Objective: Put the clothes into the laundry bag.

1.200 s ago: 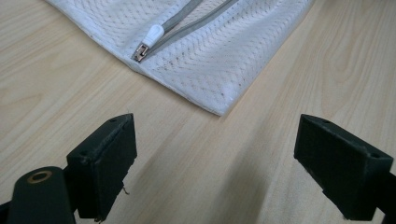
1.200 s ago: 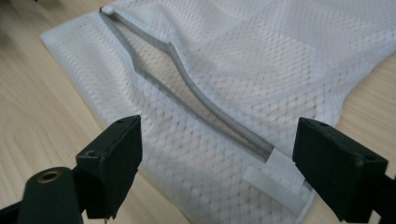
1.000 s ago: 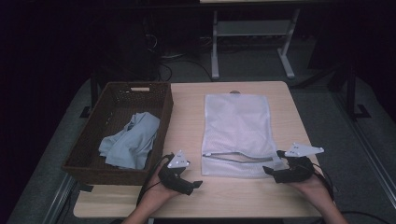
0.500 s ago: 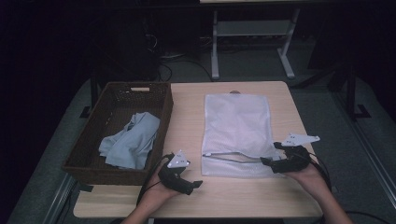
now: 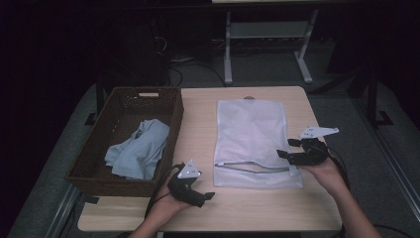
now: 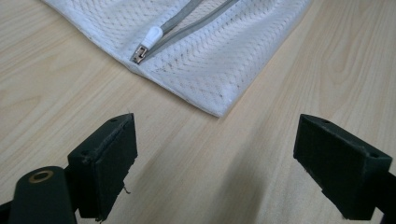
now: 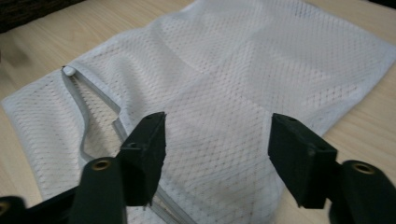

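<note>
Flat on the counter (image 5: 198,106), right of the brown wicker basket (image 5: 99,148) with the pale blue cloth (image 5: 136,151) in it: the white mesh laundry bag (image 5: 250,134), grey zipper (image 5: 247,167) partly open near its front edge. Poised over the bag's front right part: right hand-held gripper (image 5: 283,153), jaws just narrowed yet apart, nothing pinched. Near the bag's front left corner: left hand-held gripper (image 5: 207,196), jaws wide, empty.
</note>
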### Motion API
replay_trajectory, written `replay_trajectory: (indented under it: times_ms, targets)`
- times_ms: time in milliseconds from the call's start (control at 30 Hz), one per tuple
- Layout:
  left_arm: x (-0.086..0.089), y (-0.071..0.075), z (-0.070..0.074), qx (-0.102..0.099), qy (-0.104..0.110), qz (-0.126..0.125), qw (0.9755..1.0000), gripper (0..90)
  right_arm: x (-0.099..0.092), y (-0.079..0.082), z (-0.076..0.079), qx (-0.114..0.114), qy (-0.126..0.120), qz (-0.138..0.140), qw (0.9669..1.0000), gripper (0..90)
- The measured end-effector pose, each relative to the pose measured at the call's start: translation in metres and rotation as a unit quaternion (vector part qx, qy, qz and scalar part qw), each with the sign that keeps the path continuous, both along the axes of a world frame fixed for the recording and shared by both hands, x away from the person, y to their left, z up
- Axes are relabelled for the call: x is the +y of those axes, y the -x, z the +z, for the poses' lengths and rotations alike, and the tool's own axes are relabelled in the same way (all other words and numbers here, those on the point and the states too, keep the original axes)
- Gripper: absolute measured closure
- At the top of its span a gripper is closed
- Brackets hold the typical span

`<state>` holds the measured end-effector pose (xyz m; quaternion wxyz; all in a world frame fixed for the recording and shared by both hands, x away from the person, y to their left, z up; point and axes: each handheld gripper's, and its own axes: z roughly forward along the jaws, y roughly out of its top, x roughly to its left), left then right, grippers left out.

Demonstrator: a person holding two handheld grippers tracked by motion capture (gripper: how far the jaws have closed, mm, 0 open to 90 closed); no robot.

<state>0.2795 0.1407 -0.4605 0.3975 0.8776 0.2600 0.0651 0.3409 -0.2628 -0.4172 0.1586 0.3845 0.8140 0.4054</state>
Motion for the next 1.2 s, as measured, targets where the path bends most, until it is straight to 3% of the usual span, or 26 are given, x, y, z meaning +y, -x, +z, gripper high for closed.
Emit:
replay_trajectory:
  times_ms: [100, 167, 200, 267, 400, 633, 933, 1067, 1200]
  targets:
    - [0.0, -0.001, 0.0, 0.001, 0.001, 0.001, 1.0, 13.0, 0.0, -0.009, 0.0, 0.005, 0.01, -0.006, 0.9999, 44.9]
    - [-0.001, -0.001, -0.001, 0.003, 0.001, 0.001, 1.0, 13.0, 0.0, -0.019, -0.002, 0.001, 0.011, -0.012, 0.9999, 55.1]
    - [-0.001, -0.001, -0.001, 0.003, 0.001, 0.001, 1.0, 13.0, 0.0, -0.019, -0.002, 0.001, 0.011, -0.012, 0.9999, 55.1]
    - [0.0, -0.001, -0.001, 0.003, 0.0, 0.001, 1.0, 13.0, 0.0, -0.026, -0.006, 0.003, 0.004, -0.02, 0.9998, 61.6]
    - [-0.001, -0.002, -0.001, 0.004, 0.0, 0.0, 1.0, 13.1, -0.002, -0.041, -0.018, 0.008, 0.014, -0.043, 0.9989, 74.6]
    - [-0.003, -0.003, -0.001, 0.003, 0.001, -0.004, 1.0, 13.1, -0.01, -0.057, -0.034, 0.01, 0.028, -0.068, 0.9973, 87.0]
    - [-0.003, -0.003, -0.001, 0.005, 0.001, -0.007, 1.0, 13.2, -0.01, -0.063, -0.045, 0.023, 0.036, -0.07, 0.9966, 89.3]
    - [-0.003, -0.002, -0.001, 0.005, -0.001, -0.008, 1.0, 13.2, -0.007, -0.064, -0.053, 0.037, 0.067, -0.066, 0.9948, 89.3]
    - [-0.003, -0.003, -0.001, 0.006, 0.0, -0.01, 0.9999, 13.2, -0.01, -0.064, -0.054, 0.035, 0.077, -0.071, 0.9939, 89.3]
